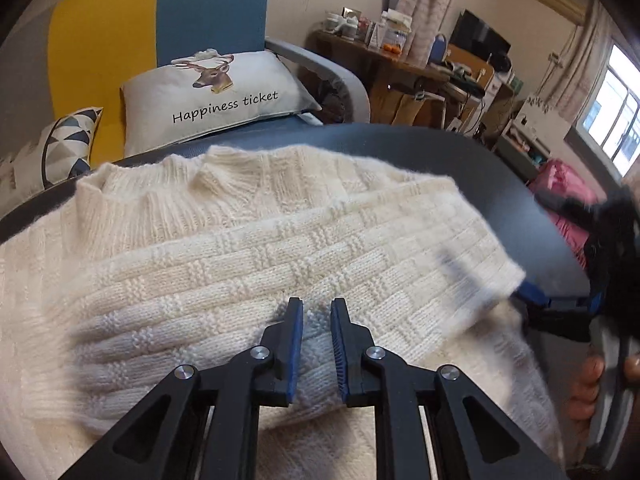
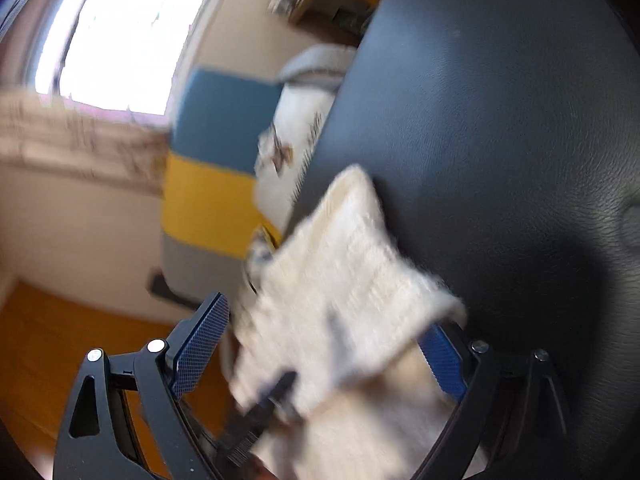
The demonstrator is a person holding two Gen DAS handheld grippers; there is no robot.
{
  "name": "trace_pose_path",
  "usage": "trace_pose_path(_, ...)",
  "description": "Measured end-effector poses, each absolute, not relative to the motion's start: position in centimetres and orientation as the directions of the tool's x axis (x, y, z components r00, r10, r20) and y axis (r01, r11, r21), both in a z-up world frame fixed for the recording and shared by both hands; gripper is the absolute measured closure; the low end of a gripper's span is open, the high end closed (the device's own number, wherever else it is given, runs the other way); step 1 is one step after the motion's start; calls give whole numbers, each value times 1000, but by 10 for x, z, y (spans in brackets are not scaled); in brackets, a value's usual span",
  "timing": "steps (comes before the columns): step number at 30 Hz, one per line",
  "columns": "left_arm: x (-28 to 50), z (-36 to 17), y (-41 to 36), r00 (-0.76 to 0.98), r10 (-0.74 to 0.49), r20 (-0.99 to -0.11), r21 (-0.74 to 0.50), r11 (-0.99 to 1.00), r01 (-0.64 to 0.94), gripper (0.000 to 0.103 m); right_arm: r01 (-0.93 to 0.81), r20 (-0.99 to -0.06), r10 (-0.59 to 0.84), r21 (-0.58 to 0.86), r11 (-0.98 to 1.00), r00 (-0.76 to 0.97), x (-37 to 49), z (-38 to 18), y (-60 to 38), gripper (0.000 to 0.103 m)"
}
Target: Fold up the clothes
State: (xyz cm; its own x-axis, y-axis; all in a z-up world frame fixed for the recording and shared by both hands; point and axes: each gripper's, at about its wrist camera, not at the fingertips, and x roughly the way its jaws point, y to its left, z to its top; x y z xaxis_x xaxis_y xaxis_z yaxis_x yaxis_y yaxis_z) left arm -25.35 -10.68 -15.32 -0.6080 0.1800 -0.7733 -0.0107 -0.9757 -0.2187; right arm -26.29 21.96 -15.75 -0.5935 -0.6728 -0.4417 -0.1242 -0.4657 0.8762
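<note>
Left wrist view, hand-held gripper [image 1: 317, 308] angled down, pinching sweater [image 1: 248, 248]

A sweater [image 1: 248, 248] lies on a table [image 1: 500, 184], one sleeve [image 1: 320, 264] folded across its front. Behind the table stands a sofa [image 1: 208, 12] holding two cushions [image 1: 224, 96].

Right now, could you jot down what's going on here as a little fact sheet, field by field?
garment: cream knitted sweater, sleeve folded across its body
surface: dark padded table
left gripper: jaws narrow, pinching a fold of the knit
right gripper: jaws wide, sleeve cuff lying loose between them, not pinched
behind the table: sofa with deer cushion
picture quality: right wrist view blurred
</note>
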Motion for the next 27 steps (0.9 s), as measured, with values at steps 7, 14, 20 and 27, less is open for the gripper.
trace_pose_path(7,-263,-142,-120,-625,208,-753,-249,-968,-22,88,68,-544,-645,734,-676,-537,-256,-99,216,10)
trace_pose_path(14,-260,-168,-139,-590,249,-768,-311,-950,4,88,300,-840,-412,316,-900,-354,-318,-127,144,10)
trace_pose_path(20,-245,-143,-165,-666,236,-708,-347,-937,37,88,319,-841,-353,231,-919,-411,-320,-133,155,8)
trace_pose_path(27,-235,-145,-220,-662,134,-737,-331,-926,180,86,498,-855,-381,174,-850,-352,-343,-131,85,8)
